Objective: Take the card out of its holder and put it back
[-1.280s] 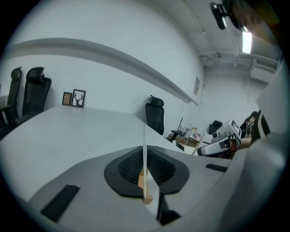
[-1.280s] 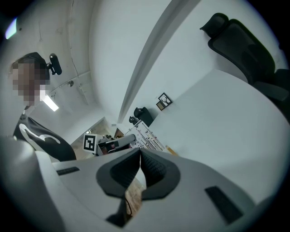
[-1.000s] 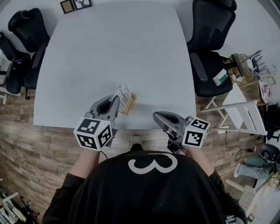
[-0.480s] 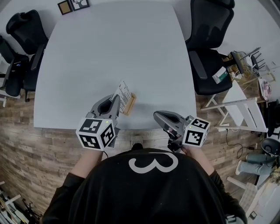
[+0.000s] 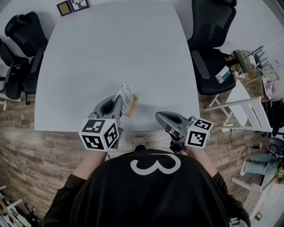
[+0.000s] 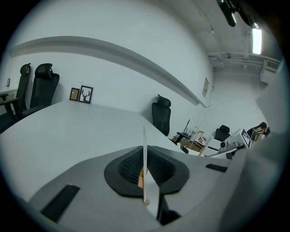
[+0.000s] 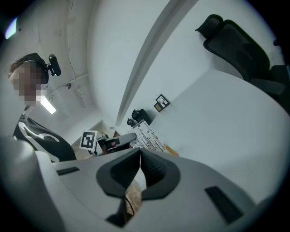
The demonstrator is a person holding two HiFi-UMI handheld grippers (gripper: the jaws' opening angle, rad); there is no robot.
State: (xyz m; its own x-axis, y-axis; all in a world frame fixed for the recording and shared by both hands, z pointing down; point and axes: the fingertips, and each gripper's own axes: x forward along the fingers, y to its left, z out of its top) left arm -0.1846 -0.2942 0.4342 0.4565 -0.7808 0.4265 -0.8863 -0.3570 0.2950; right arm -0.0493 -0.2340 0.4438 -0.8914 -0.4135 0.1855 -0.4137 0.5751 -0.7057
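Observation:
A white printed card [image 5: 126, 94] stands in a small wooden holder [image 5: 132, 106] near the front edge of the white table [image 5: 115, 53]. My left gripper [image 5: 119, 101] reaches it from the near left and is shut on the card's near edge. In the left gripper view the card [image 6: 145, 158] shows edge-on between the dark pads, with a bit of the wooden holder [image 6: 141, 178] behind it. My right gripper [image 5: 159, 117] hovers at the table's front edge, right of the holder, shut with nothing in it. From the right gripper view the card [image 7: 148, 137] lies ahead beyond the right gripper [image 7: 139, 156].
Black office chairs stand at the table's right [image 5: 213, 40] and left [image 5: 22, 40]. Two small picture frames [image 5: 74, 5] sit at the far left corner. White folding stands [image 5: 242, 111] and clutter fill the wooden floor on the right.

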